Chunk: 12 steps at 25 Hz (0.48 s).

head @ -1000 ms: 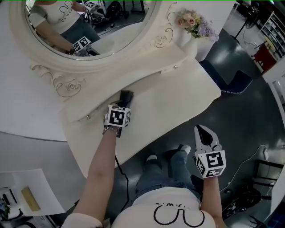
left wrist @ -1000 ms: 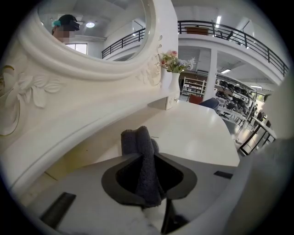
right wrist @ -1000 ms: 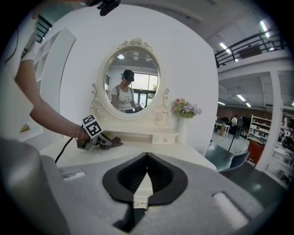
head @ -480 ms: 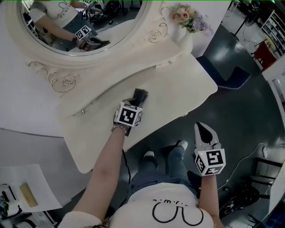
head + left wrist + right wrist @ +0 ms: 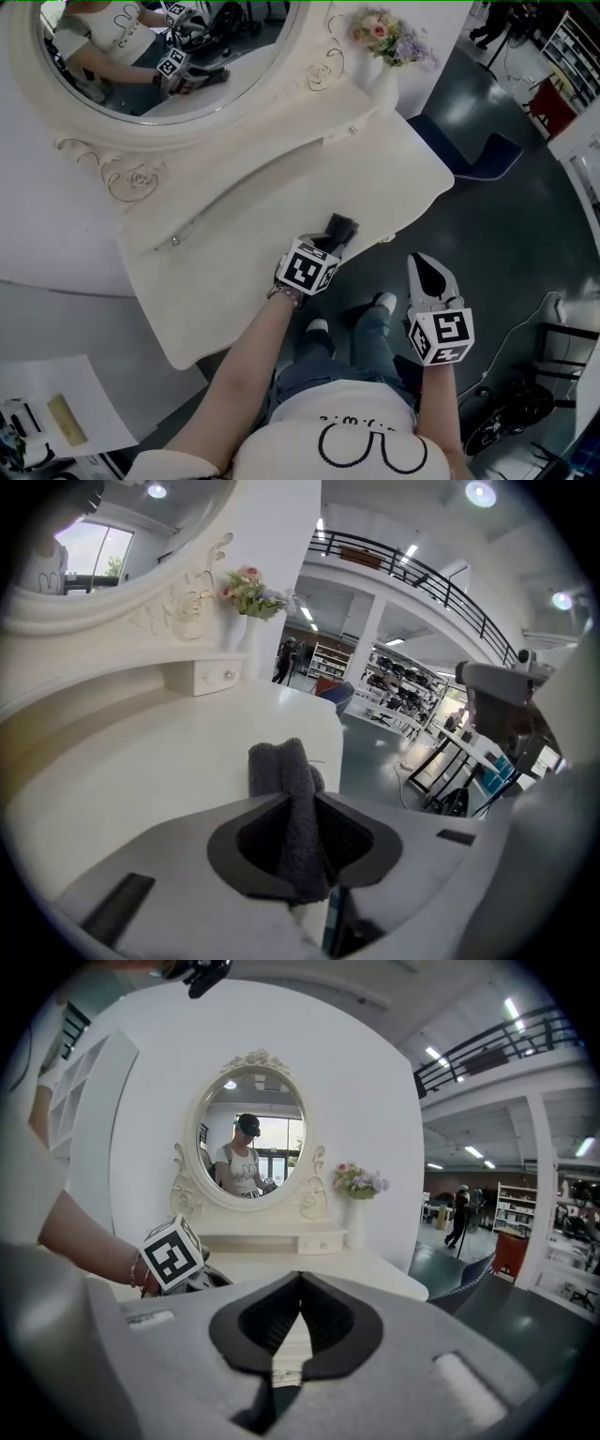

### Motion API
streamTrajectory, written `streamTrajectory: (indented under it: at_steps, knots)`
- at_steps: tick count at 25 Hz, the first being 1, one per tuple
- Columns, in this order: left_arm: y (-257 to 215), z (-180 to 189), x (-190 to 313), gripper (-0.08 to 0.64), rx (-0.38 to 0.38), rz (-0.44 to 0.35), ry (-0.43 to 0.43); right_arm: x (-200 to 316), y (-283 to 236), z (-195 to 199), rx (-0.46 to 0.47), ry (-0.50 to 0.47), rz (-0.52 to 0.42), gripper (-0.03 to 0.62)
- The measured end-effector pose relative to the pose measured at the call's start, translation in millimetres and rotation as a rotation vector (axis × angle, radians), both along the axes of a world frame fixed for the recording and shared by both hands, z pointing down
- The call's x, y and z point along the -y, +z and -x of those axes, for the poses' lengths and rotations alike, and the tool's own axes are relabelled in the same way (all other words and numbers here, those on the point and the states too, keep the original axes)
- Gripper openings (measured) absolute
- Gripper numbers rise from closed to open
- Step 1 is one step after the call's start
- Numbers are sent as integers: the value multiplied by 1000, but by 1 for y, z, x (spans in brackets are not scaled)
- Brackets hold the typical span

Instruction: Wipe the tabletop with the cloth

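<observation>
Cloth: the dark grey cloth [image 5: 341, 228] is bunched into a narrow fold and pinched between the jaws of the left gripper [image 5: 330, 242]. Its free end sticks out past the tips and rests on the tabletop [image 5: 272, 202], close to the front edge and toward the table's right half.
Left gripper: clenched on the cloth, a pad pressing on each side of the fold. It tilts down at the table. The person's left forearm [image 5: 246, 361] reaches in over the front edge.
Tabletop: cream with a curved front edge. Only the cloth lies on it.
Right gripper: the right gripper [image 5: 420, 267] has its jaws closed tip to tip with nothing between them. It is held off the table, over the dark floor [image 5: 506, 244], to the right of the person's knees [image 5: 361, 328] and well apart from the cloth. Its tips point toward the table's front edge.
Back of table: a low raised shelf carries two small knobs [image 5: 175, 241].
Mirror: an oval mirror [image 5: 169, 52] in a carved cream frame stands above the shelf. It reflects the person and both marker cubes.
Flowers: pink and lilac flowers [image 5: 394, 36] stand in a white vase [image 5: 386, 86] at the table's back right corner.
Surroundings: a dark blue seat [image 5: 480, 155] stands on the floor just beyond the table's right end. A white sheet of paper [image 5: 66, 412] lies at lower left.
</observation>
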<state>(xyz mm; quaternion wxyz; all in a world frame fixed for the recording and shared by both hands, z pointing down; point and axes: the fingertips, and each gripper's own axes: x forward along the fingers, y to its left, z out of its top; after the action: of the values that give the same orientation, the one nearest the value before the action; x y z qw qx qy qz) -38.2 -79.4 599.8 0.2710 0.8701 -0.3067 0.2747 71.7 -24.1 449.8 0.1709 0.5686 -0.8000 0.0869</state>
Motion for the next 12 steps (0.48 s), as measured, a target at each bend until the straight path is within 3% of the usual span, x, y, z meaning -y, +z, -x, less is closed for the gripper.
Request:
streamTrajectory:
  at_steps: [5,7,9,12]
  knots:
    - [-6,-29,-23,77,-106,92,36,-2,-4,-5,2,26,-8,-2]
    - [-16,-34,-24,77,-163,91,24,-3,-6,-9,8,38,-14,-2]
    - [-36,-34,-18,77,-221,22,-2,-2,-8,-12,15,45,-21,-2]
    - [-80,-25,-3,77,-279,-156,-49,2,-12,-14,22,47,-32,-2]
